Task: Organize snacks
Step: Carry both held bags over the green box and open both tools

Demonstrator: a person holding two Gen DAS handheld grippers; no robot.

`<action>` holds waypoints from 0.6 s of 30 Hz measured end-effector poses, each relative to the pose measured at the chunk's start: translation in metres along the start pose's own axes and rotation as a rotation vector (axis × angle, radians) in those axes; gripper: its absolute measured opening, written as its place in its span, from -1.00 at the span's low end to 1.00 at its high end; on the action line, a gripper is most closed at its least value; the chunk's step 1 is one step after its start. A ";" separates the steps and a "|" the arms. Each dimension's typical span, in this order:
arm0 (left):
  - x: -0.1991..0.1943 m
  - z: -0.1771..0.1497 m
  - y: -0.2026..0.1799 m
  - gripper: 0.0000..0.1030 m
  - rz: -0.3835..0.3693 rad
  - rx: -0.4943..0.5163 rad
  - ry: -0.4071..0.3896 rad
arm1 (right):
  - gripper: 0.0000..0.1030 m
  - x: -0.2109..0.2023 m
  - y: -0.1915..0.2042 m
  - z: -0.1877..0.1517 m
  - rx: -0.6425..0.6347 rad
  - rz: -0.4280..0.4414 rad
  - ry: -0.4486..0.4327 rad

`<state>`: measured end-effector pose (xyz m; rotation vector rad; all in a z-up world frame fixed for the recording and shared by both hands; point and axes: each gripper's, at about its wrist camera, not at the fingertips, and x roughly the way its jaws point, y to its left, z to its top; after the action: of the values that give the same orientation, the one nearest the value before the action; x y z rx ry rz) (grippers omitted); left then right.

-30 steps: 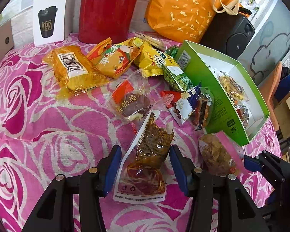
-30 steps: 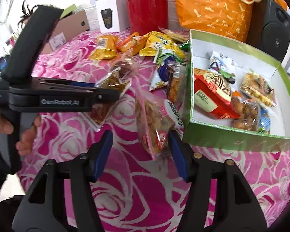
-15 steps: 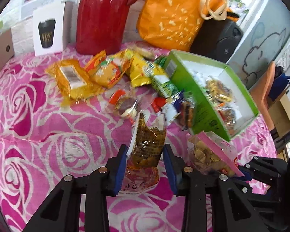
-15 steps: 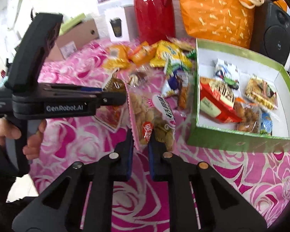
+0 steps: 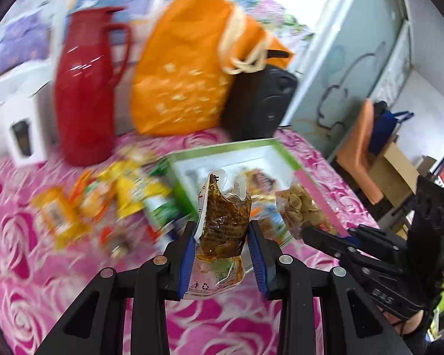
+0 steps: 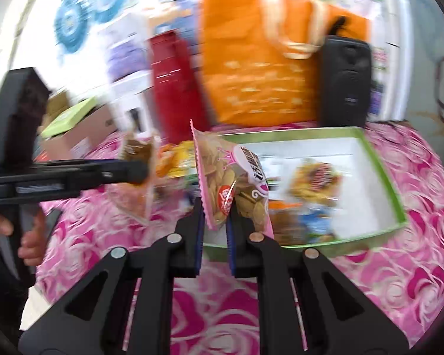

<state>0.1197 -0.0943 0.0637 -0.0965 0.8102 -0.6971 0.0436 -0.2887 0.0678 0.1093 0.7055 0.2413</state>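
in the left wrist view, the left gripper (image 5: 222, 236) was clamped on a clear plastic pouch of dark brown pickled snack (image 5: 222, 224), its blue-padded fingers (image 5: 188, 251) pressing both sides of the pouch, which stood upright and lifted off the pink rose-patterned tablecloth (image 5: 38, 281). beyond it lay the green cardboard box with white inside (image 5: 222, 153), a few packets showing in it. to the left of the box a blurred heap of yellow and orange snack packets (image 5: 103, 201) lay on the cloth. at the right, the right gripper (image 5: 313, 233) held a pink-edged clear bag of pale round crackers (image 5: 305, 207) in the air, just beside the box's near corner. behind stood a tall red glossy jug (image 5: 85, 94), an orange fabric tote bag with cream handles (image 5: 186, 71) and a black speaker (image 5: 260, 103).

in the right wrist view, the right gripper (image 6: 214, 227) was pinched tight on the lower edge of the cracker bag (image 6: 231, 186), which stood upright in front of the box's left end. the box (image 6: 381, 177) lay on the cloth with several blurred packets inside. at the left, the left gripper (image 6: 139, 171) was seen side-on, gripping the brown pouch (image 6: 136, 171) above the cloth, and a hand (image 6: 20, 236) held its black handle. the jug (image 6: 174, 94), tote (image 6: 257, 74) and speaker (image 6: 346, 82) stood behind.
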 end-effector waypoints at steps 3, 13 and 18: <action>0.021 0.015 -0.021 -0.33 -0.031 0.022 0.016 | -0.71 -0.005 -0.034 0.000 0.052 -0.087 -0.012; 0.099 0.041 -0.067 -0.33 -0.081 0.056 0.114 | -0.85 0.000 -0.108 0.005 0.141 -0.203 -0.029; 0.133 0.037 -0.071 -0.33 -0.059 0.064 0.178 | -0.85 0.012 -0.114 -0.001 0.137 -0.183 -0.016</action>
<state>0.1715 -0.2362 0.0293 0.0000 0.9574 -0.7944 0.0726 -0.3955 0.0390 0.1760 0.7117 0.0164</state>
